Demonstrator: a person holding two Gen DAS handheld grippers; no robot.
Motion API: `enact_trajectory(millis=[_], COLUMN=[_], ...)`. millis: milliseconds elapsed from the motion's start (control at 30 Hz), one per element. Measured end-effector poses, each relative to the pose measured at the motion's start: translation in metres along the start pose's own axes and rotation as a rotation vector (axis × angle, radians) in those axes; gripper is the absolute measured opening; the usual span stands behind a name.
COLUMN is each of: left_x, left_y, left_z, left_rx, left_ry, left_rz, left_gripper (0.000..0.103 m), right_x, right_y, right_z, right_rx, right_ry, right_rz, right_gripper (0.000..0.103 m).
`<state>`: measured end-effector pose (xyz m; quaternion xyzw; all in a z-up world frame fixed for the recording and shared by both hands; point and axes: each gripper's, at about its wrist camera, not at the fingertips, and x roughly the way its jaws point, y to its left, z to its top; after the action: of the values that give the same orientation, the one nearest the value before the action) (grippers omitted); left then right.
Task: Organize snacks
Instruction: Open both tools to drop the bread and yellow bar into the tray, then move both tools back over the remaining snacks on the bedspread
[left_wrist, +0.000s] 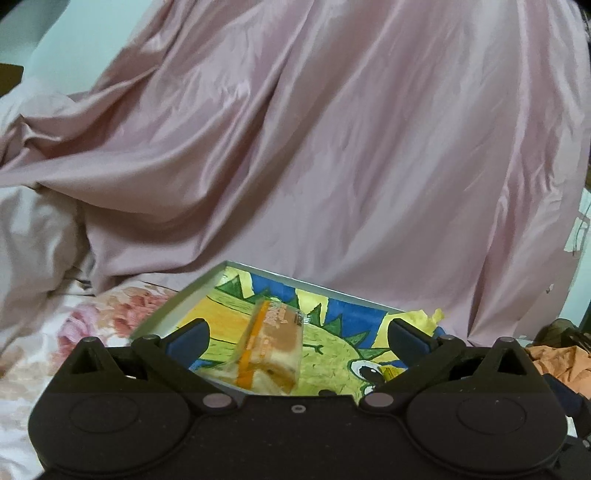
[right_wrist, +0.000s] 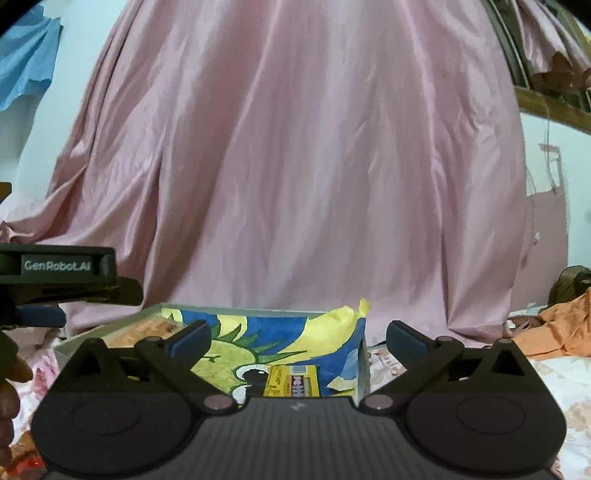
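Left gripper (left_wrist: 299, 332) spread apart above wrapped snack (left_wrist: 267, 347), apparently lying in tray (left_wrist: 192, 295), right gripper (right_wrist: 297, 334) likewise parted, nothing held

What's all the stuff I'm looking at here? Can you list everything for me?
Box: one, grey rim, lined with a blue, green and yellow cartoon picture, on the bed.
Wrapped sandwich snack: one, clear wrapper with orange stripe, lying in the box.
Yellow snack packet: one, yellow with a barcode, in the box.
Pink curtain: one, shiny pink, hanging behind the box.
Floral bedsheet: one, white with pink flowers, under the box.
Orange cloth: one, crumpled, right of the box.
Blue cloth: one, upper left.
Left claw: black with blue pads, open, over the sandwich snack.
Right claw: black with blue pads, open, above the box.
Hand: part of one, at the left edge.
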<state>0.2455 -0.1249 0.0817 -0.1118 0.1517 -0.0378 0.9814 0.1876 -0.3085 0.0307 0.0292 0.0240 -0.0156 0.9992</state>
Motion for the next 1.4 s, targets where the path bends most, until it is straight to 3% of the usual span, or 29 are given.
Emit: enact_trajectory(millis=[467, 800, 1167, 1400], left_x=[-0.088, -0.136, -0.17, -0.165], left_y=[0.035, 0.068, 0.099, 0.104], left_z=[-0.024, -0.051, -0.107, -0.129], left_rx=[0.001, 0.016, 0.057, 0.117], left_ry=[-0.004, 0.043, 0.162, 0.267], left_rz=[0.006, 0.036, 0.061, 0.06], left_gripper=[0.102, 0.102, 0.102, 0.102], right_x=[-0.096, -0.139, -0.141, -0.121], right_y=[0.01, 0.027, 0.041, 0.051], right_z=[-0.004, -0.02, -0.042, -0.058], right_rx=[0.095, 0.083, 0.059, 0.038], right_ry=[0.039, 0.138, 0.419, 0.595], right_rz=[0.006, 0.041, 0.017, 0.033], right_gripper=[0.103, 0.103, 0.103, 0.103])
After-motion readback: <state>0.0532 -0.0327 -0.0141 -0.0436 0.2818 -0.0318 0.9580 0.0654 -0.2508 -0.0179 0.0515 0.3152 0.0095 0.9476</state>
